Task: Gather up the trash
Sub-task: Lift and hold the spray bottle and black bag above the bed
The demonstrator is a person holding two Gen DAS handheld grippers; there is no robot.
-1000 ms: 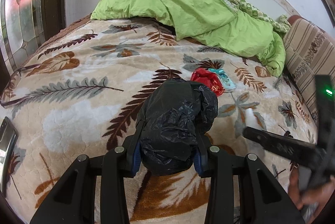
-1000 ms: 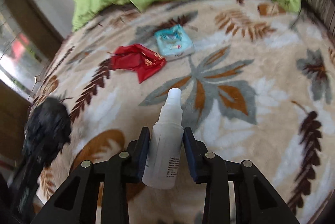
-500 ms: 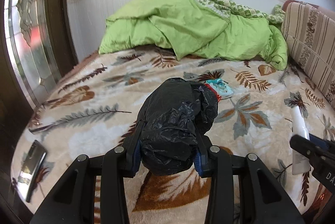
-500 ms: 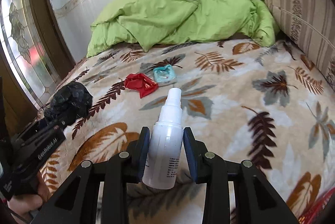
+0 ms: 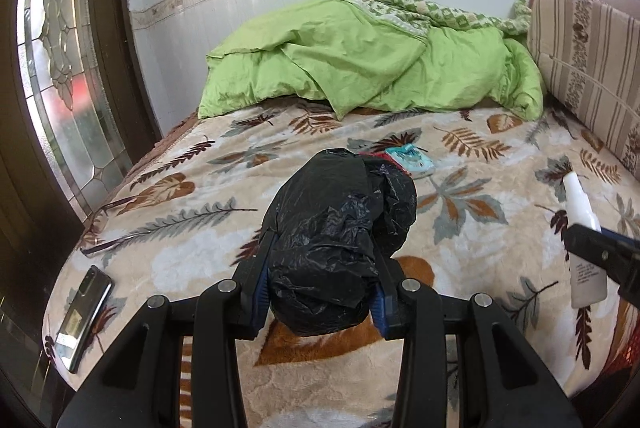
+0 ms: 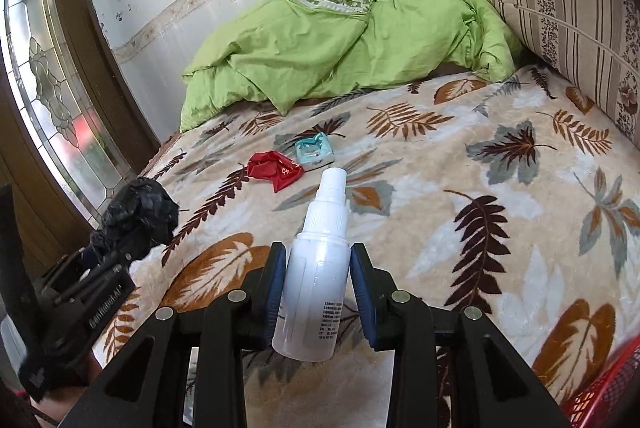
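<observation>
My left gripper (image 5: 320, 288) is shut on a crumpled black plastic bag (image 5: 340, 232), held above the near part of the bed; it also shows at the left of the right wrist view (image 6: 136, 216). My right gripper (image 6: 318, 292) is shut on a white spray bottle (image 6: 320, 268), nozzle pointing away; the bottle also shows in the left wrist view (image 5: 582, 240). A red wrapper (image 6: 276, 168) and a teal packet (image 6: 314, 152) lie side by side mid-bed. In the left wrist view the bag hides most of the red wrapper; the teal packet (image 5: 412, 158) shows.
A leaf-patterned blanket (image 6: 480, 188) covers the bed. A green duvet (image 5: 360, 68) is piled at the far end by the wall. A striped cushion (image 6: 568, 8) stands along the right. A phone (image 5: 82, 316) lies at the near left edge. A red basket rim (image 6: 612, 388) shows bottom right.
Both grippers have pulled back and risen from the bed, each keeping its object. The wall and whole bed have come into view; the wrappers look farther away.
</observation>
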